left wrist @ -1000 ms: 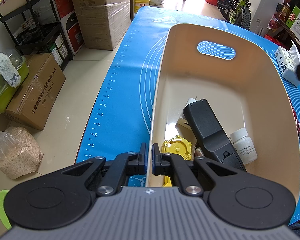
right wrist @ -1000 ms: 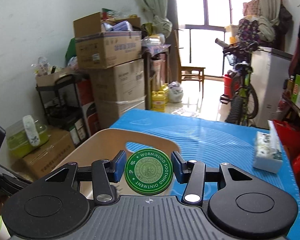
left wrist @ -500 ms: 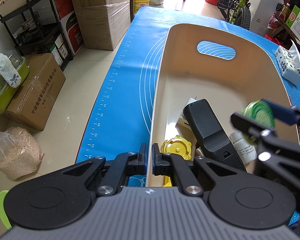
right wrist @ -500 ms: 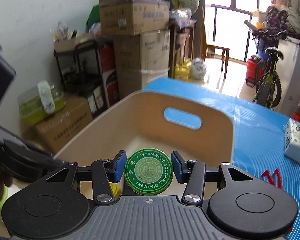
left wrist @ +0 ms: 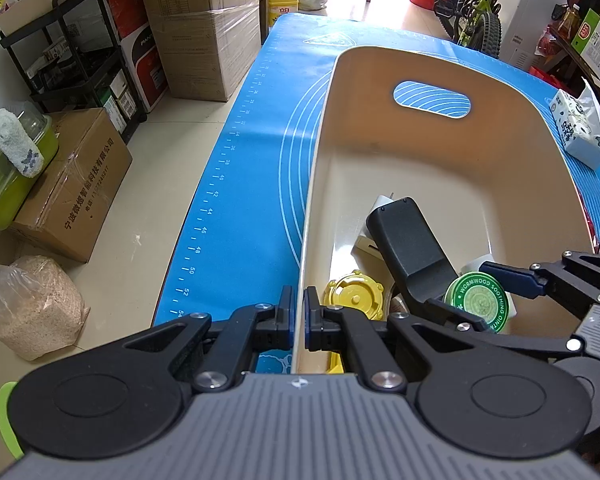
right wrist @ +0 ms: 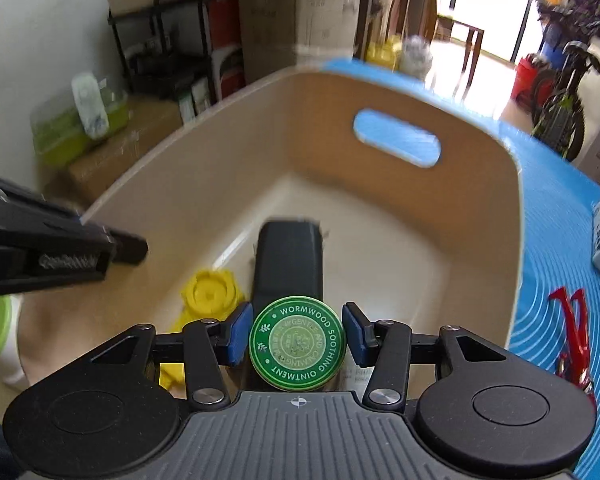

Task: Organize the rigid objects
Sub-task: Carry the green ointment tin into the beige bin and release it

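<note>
Ointment tin held low inside the beige bin, about to be let go

The right tongs (right wrist: 298,340) grasp a green tin (right wrist: 297,343) reading "WORMWOOD SOOTHING OINTMENT", hanging over the black handheld device (left wrist: 410,250) and a white bottle; the left tongs (left wrist: 296,317) are clenched on the bin (left wrist: 312,184) wall. Released on edge, the round tin may roll, or knock the bottle or the yellow lid (left wrist: 354,297). The left tongs' side carries blurred, unreadable lettering; the blue bench mat (left wrist: 240,184) shows ruler numbers.
</note>
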Demonstrator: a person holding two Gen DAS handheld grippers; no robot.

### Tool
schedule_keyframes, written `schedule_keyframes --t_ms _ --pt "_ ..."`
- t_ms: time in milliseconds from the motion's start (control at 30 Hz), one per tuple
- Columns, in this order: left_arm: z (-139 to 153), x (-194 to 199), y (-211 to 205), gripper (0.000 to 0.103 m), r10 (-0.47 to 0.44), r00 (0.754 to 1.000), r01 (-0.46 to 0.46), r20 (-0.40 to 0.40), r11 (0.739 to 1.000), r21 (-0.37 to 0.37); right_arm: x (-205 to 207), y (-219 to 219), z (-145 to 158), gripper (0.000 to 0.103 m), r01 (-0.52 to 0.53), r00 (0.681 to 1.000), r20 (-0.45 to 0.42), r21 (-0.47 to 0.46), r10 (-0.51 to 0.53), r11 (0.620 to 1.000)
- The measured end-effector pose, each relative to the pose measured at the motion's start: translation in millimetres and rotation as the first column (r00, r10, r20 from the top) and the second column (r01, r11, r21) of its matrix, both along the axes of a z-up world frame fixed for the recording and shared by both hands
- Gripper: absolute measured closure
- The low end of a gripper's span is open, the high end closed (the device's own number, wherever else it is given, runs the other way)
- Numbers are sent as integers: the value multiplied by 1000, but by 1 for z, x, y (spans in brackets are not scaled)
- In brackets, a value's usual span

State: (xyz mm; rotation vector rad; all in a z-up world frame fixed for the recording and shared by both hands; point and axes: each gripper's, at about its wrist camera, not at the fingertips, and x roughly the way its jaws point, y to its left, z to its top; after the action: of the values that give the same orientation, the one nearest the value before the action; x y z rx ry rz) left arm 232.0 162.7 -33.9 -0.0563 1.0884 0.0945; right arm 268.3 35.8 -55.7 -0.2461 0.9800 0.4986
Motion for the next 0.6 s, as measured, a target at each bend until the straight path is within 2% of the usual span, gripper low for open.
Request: schedule_keyframes --t_ms 100,133,167,233,333,500,567,600 --pt "0 0 0 97 0 1000 0 0 1000 1 1 1 -1 49 -2 1000 -16 -11 2 1000" --pt "0 0 0 97 0 1000 0 0 1000 1 0 0 -1 47 -3 1000 -14 -13 3 1000" --pt "0 0 0 97 0 1000 0 0 1000 0 -2 -1 -1 39 0 1000 -5 -11 0 1000" --pt "0 0 0 97 0 1000 0 0 1000 0 -3 -3 1 35 -6 1000 4 2 6 1000" --pt "0 0 0 97 0 1000 0 0 1000 0 -5 -10 4 29 -9 1000 3 53 9 999" --pt "0 0 0 97 0 1000 0 0 1000 1 -6 -27 17 27 3 999 32 135 -8 991" --pt "0 0 0 97 0 1000 0 0 1000 1 -7 -37 27 21 8 999 51 171 -17 985" --pt "0 0 0 97 0 1000 0 0 1000 1 -8 -43 32 20 5 998 58 202 -17 979"
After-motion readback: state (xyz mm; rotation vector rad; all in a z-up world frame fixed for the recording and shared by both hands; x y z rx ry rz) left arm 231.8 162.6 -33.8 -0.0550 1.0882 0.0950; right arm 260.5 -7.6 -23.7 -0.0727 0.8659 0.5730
